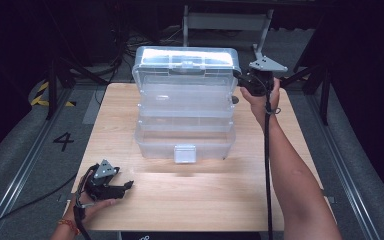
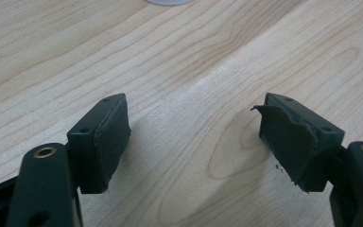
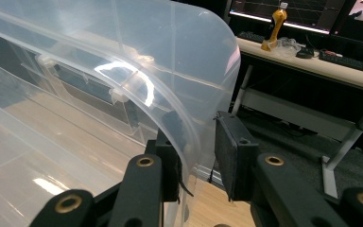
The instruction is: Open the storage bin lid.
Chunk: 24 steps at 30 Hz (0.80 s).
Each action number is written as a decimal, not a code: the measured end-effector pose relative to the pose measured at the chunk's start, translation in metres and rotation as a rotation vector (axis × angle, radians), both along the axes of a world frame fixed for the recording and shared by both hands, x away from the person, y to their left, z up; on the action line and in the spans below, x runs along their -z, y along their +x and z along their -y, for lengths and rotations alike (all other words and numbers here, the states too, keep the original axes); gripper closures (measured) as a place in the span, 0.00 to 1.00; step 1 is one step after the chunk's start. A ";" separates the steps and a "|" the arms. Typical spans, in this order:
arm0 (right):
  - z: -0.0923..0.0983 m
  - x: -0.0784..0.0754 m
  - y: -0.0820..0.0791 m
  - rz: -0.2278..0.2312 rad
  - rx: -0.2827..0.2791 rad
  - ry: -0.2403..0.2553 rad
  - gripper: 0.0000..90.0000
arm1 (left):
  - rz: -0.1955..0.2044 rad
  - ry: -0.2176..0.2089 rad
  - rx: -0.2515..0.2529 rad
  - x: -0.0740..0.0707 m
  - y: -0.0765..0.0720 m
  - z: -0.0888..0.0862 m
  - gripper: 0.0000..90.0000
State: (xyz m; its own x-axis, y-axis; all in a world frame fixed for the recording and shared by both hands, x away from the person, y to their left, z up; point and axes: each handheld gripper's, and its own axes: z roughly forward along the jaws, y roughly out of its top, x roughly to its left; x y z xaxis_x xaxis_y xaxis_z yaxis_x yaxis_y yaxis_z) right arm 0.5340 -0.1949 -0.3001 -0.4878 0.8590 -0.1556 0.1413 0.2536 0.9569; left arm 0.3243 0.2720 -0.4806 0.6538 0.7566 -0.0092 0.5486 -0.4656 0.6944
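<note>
Clear plastic lid (image 3: 137,61) edge sits between the right claw's (image 3: 196,156) jaws

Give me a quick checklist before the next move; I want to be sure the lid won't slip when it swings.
1. Right gripper astride the edge of the clear plastic storage box's raised lid: ok.
2. Right pads pressing the lid firmly: cannot tell; a gap shows by the outer pad.
3. Left gripper open and empty over the light wooden table: ok.
4. Left gripper clear of the box: ok.
5. Front latch free: cannot tell.
6. Left pads intact: not ok, one looks torn.
</note>
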 end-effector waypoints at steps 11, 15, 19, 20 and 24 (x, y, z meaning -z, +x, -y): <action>0.002 -0.002 0.009 -0.007 -0.003 0.037 0.85 | 0.005 -0.001 0.002 0.000 0.000 0.000 0.28; 0.003 -0.006 0.015 -0.010 -0.003 0.056 0.91 | 0.006 -0.001 0.004 0.000 0.000 0.000 0.28; 0.001 -0.008 0.021 0.000 0.014 0.018 0.94 | 0.006 -0.002 0.007 0.001 0.000 0.000 0.28; 0.003 -0.008 0.026 -0.011 0.013 0.029 0.94 | 0.006 -0.002 0.008 0.001 0.001 0.000 0.28; 0.002 -0.008 0.030 -0.010 0.018 0.035 0.95 | 0.006 -0.002 0.008 0.001 0.001 0.000 0.28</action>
State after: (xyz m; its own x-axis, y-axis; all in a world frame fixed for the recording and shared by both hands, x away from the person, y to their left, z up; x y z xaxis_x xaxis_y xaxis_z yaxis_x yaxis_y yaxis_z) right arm 0.5639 -0.1966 -0.2918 -0.4738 0.8724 -0.1207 0.1550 0.2175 0.9637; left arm 0.3248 0.2718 -0.4811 0.6598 0.7514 -0.0064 0.5407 -0.4689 0.6985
